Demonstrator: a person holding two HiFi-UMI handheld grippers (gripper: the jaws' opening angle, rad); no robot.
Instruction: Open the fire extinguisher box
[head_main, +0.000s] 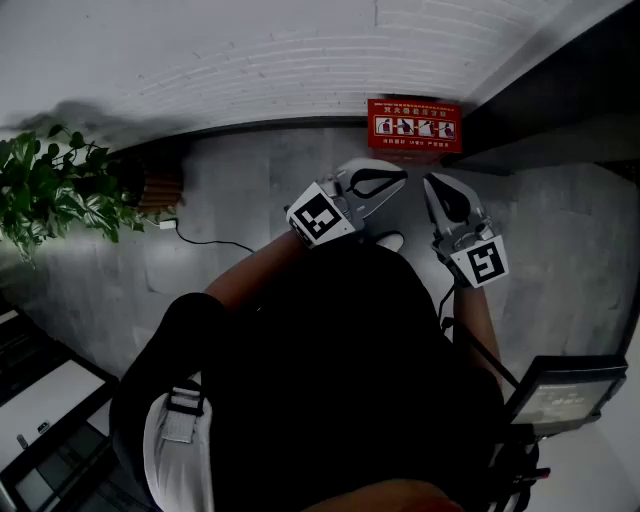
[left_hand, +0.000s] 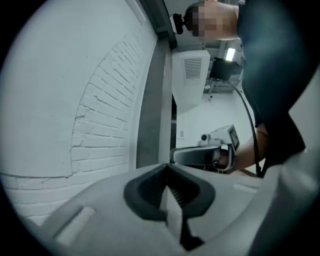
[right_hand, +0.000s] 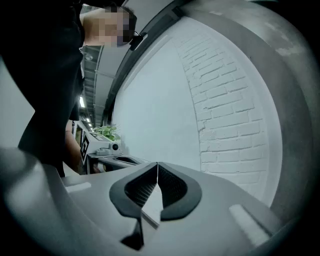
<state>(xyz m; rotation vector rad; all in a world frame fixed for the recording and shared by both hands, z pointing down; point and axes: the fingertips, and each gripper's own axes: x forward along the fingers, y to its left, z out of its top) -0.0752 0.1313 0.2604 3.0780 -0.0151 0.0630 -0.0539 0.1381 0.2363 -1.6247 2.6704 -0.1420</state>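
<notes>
Print on the fire extinguisher box (head_main: 414, 125) is unreadable.

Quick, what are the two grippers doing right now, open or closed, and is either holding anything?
Left gripper: closed, jaws together, holding nothing.
Right gripper: closed, jaws together, holding nothing.

PLACE: I stand in a plain indoor hall of a workplace | WALL: white-painted brick wall (head_main: 250, 60) ahead of me | FLOOR: bare grey floor (head_main: 250, 200) | FIXTURES: red fire extinguisher box (head_main: 414, 125) at the wall's foot, leafy plant (head_main: 55, 190) to my left, white vented cabinet (left_hand: 192, 75), row of ceiling lights (right_hand: 81, 102)
</notes>
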